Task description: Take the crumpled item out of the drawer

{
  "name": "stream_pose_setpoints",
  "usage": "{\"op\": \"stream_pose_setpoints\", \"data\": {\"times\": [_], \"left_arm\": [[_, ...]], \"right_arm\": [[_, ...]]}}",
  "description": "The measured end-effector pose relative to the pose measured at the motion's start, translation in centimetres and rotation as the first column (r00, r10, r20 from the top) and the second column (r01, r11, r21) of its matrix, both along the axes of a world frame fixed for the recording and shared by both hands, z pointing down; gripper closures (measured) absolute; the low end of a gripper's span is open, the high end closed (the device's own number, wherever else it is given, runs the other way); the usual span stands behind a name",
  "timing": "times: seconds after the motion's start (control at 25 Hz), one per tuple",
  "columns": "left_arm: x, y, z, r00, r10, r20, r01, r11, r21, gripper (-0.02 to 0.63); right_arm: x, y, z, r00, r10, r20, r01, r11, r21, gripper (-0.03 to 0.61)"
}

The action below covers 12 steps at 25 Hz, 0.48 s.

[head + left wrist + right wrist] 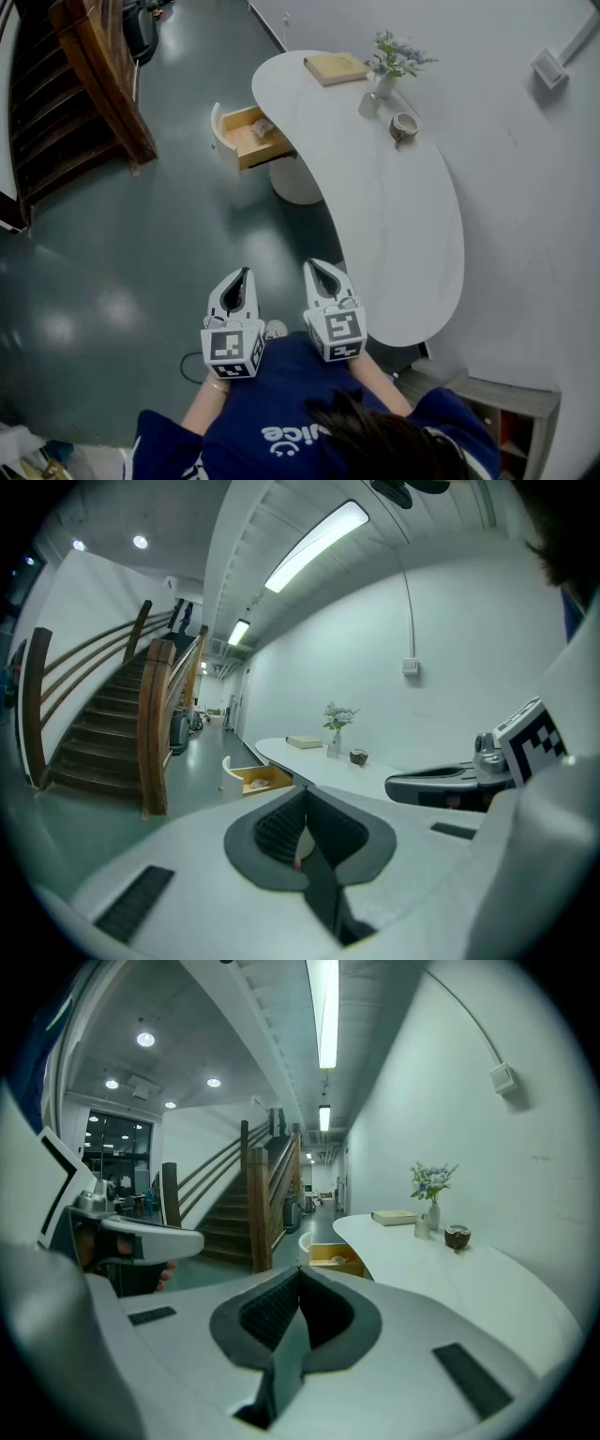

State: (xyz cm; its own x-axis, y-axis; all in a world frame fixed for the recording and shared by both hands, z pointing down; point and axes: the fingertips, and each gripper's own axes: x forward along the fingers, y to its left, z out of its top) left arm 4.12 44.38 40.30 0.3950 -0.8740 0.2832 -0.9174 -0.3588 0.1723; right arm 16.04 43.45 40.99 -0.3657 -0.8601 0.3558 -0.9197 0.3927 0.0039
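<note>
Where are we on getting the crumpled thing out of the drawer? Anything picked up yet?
Done: the drawer stands open, with the crumpled item lying inside. In hand: nothing. The left gripper and right gripper are both shut and empty, held near the person's body, well short of the drawer. Left: walk up, open a gripper, grasp the item and lift it out.

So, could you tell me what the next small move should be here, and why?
Probably step toward the open drawer: the crumpled item lies inside it, far ahead of the left hand-held gripper and the right hand-held gripper, both shut and empty.
</note>
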Motion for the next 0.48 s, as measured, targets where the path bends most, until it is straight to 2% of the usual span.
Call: {"op": "stream_pose_setpoints", "data": {"times": [0.48], "left_arm": [[-3.7,-10.9,0.8,0.999,0.030,-0.016,-0.031,0.999,-0.024,0.609]], "right_arm": [[-2.8,-9.1,-0.1,0.999,0.033,0.000,-0.033,0.999,-0.021,0.571]]}}
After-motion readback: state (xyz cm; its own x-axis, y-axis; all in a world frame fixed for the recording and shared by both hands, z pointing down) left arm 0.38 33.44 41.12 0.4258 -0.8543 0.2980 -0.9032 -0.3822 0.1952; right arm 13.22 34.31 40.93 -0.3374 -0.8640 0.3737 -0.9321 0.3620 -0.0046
